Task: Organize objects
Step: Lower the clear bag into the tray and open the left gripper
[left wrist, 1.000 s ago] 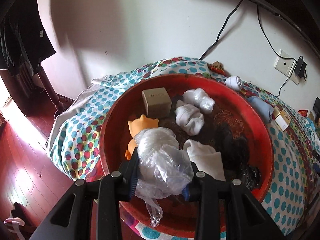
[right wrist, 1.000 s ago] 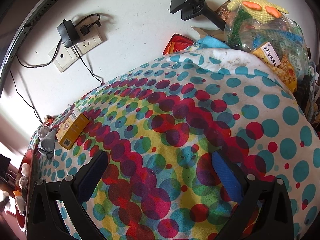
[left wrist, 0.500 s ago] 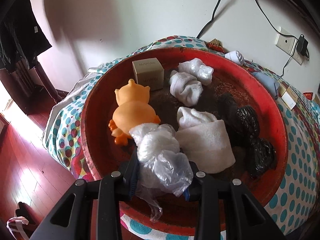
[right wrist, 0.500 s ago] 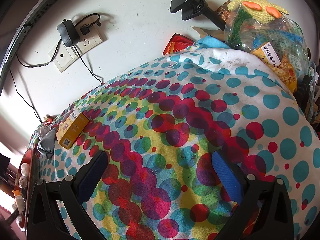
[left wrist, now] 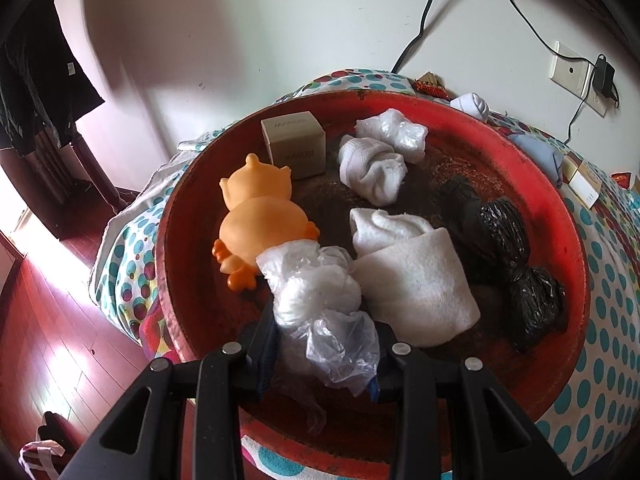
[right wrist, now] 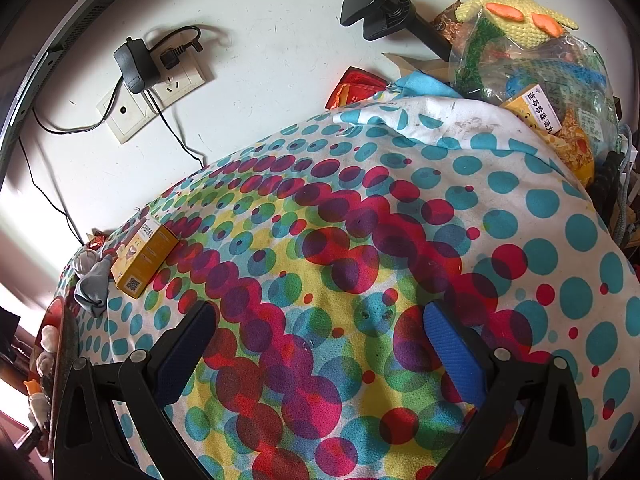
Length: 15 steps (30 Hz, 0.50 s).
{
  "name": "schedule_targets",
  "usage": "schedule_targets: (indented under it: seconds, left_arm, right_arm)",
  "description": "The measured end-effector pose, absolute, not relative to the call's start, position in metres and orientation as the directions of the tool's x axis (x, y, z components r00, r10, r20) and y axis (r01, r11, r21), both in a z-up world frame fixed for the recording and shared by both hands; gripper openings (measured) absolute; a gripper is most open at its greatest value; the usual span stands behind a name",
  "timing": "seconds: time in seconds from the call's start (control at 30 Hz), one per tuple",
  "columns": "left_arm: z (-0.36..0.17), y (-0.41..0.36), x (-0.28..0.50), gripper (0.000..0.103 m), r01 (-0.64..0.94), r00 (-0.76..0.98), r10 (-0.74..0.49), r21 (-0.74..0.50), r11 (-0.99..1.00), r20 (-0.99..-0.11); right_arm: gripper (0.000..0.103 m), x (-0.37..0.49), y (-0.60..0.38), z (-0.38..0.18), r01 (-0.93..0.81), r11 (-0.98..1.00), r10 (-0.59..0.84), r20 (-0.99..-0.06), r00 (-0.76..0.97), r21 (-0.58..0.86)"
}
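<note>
The left claw [left wrist: 320, 354] grips a clear plastic bag [left wrist: 320, 304] low over the near side of the red tray [left wrist: 568, 216]; whether the bag rests on the tray is hard to tell. Just beyond lie an orange duck [left wrist: 260, 220] on the left and a white towel [left wrist: 412, 276] on the right. The right claw [right wrist: 320, 356] hangs open and empty over the dotted cloth [right wrist: 400, 220], a yellow box [right wrist: 146, 256] far left.

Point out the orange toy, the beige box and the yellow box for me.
orange toy [left wrist: 262, 220]: left wrist view, its round body.
beige box [left wrist: 298, 152]: left wrist view, front face.
yellow box [right wrist: 150, 258]: right wrist view, its long side.
</note>
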State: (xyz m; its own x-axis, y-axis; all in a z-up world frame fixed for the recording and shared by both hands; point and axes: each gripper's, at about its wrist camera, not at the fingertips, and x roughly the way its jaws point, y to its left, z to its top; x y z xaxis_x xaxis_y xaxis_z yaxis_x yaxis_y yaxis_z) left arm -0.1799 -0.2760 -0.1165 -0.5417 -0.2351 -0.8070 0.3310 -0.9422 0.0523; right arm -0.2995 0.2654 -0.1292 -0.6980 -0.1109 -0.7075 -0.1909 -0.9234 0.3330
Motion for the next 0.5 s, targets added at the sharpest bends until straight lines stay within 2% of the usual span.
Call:
schedule_targets:
  seconds: [0.13,0.23,0.33,0.4,0.5]
  left_arm:
    - [-0.117,-0.276,-0.18,0.037,0.333,-0.556,-0.226,0.035,-0.942,-0.8]
    - [-0.115,-0.274,-0.179,0.049,0.332,-0.576,-0.231,0.033,-0.943,-0.784]
    - [-0.096,-0.271,-0.165,0.054,0.363,-0.671,-0.279,0.025,-0.932,-0.687]
    - [-0.08,-0.271,-0.151,0.062,0.388,-0.734,-0.295,-0.021,-0.921,-0.611]
    - [-0.064,-0.27,-0.129,0.064,0.413,-0.779,-0.299,-0.092,-0.906,-0.551]
  right_arm:
    - [0.103,-0.3,0.265,-0.129,-0.191,-0.923,-0.111,-0.708,-0.698,0.333]
    - [0.103,-0.299,0.266,-0.129,-0.191,-0.923,-0.113,-0.707,-0.699,0.335]
    - [0.103,-0.3,0.264,-0.129,-0.191,-0.924,-0.11,-0.708,-0.697,0.332]
    - [0.103,-0.3,0.264,-0.129,-0.193,-0.926,-0.104,-0.712,-0.694,0.324]
    - [0.103,-0.302,0.257,-0.13,-0.192,-0.944,-0.071,-0.734,-0.675,0.268]
